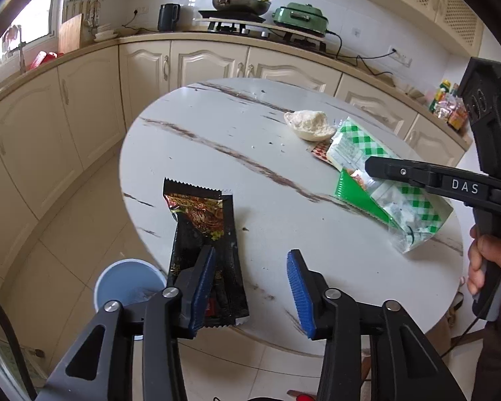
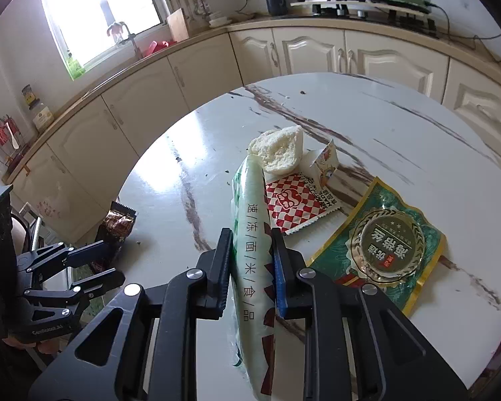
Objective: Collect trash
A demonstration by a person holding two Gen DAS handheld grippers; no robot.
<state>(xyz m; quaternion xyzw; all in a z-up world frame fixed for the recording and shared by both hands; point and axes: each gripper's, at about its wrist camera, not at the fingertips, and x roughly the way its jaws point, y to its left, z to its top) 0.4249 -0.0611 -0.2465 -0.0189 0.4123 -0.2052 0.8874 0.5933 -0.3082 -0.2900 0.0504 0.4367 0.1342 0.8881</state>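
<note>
On the round marble table [image 1: 217, 127] in this kitchen, the left gripper [image 1: 250, 287] stands released beside a black snack wrapper [image 1: 203, 234] hanging over the edge above a blue bin [image 1: 123, 280], apparently for dropping. The right gripper [image 2: 252, 267] pinches a green-checked frozen-food bag [image 2: 254, 240], likely next.

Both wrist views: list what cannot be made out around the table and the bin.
- Pale blue round bin: left wrist view, its near rim and inside are covered by the left hand-held gripper.
- Green-checked plastic bag: right wrist view, its lower end is cut off by the frame edge.
- Black foil snack wrapper: right wrist view, mostly behind the left hand-held gripper.
</note>
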